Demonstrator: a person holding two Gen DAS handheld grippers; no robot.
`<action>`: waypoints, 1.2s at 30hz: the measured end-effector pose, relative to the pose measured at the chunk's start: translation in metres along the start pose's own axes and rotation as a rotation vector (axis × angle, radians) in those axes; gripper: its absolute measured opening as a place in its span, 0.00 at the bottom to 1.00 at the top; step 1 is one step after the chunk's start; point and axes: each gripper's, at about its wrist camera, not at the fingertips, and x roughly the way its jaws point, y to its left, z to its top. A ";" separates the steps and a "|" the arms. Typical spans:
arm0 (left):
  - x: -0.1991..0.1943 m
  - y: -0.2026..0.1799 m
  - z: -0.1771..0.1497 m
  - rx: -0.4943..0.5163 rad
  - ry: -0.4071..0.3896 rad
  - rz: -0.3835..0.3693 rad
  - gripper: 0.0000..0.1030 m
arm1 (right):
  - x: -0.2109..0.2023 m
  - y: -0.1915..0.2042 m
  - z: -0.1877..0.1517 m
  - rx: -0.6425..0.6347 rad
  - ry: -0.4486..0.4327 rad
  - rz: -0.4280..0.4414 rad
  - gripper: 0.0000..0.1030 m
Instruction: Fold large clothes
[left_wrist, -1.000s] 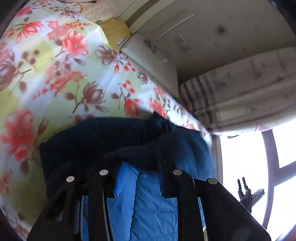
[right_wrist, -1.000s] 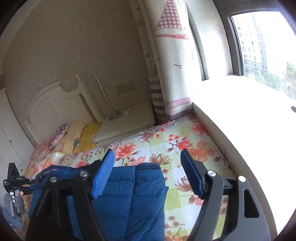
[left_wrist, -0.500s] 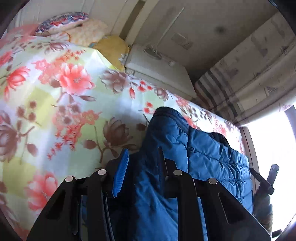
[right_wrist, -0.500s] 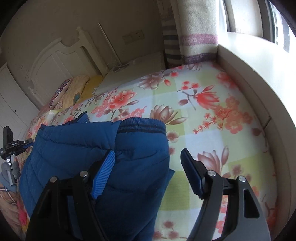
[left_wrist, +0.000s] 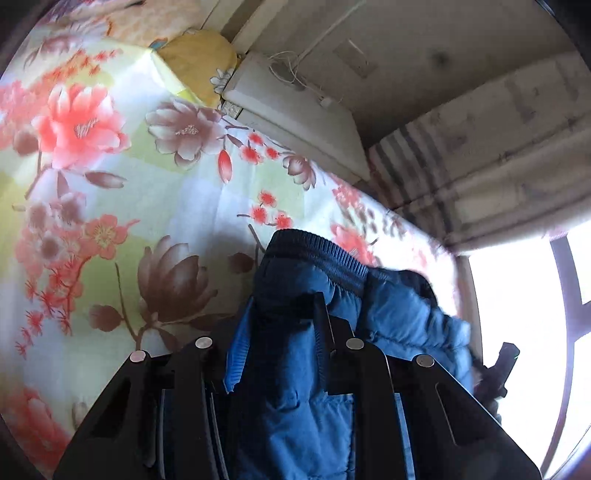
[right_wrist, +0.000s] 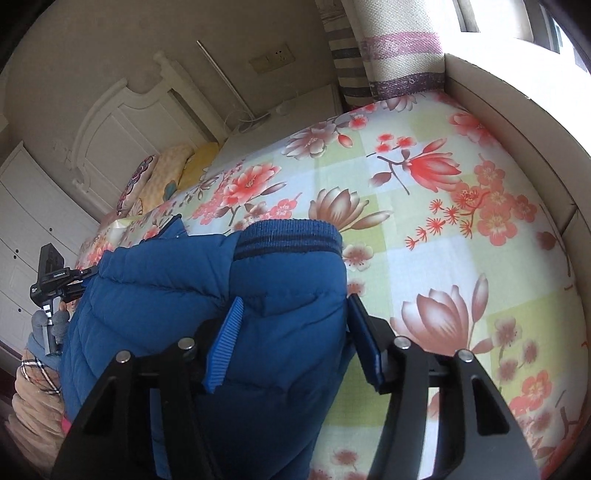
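Blue jacket (right_wrist: 207, 317) now between closing right gripper (right_wrist: 295, 332) jaws — previously beyond them.

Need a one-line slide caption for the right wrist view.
Right gripper, jaws just closing around a blue puffer jacket on the floral bedsheet.

Floral bedsheet (right_wrist: 424, 229) on bed; yellow pillow (left_wrist: 197, 55) by white headboard (right_wrist: 122, 136); striped curtain (right_wrist: 388, 55) beside the nightstand (left_wrist: 295, 114).
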 end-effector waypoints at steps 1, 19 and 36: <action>-0.003 0.006 0.000 -0.026 -0.012 -0.045 0.17 | 0.000 -0.002 0.000 0.005 0.000 0.004 0.55; 0.004 -0.024 -0.018 0.159 -0.008 0.069 0.17 | -0.011 0.020 -0.008 -0.098 -0.075 -0.076 0.12; -0.093 0.012 -0.072 0.058 -0.141 0.040 0.13 | -0.013 0.079 0.015 -0.209 -0.103 -0.195 0.06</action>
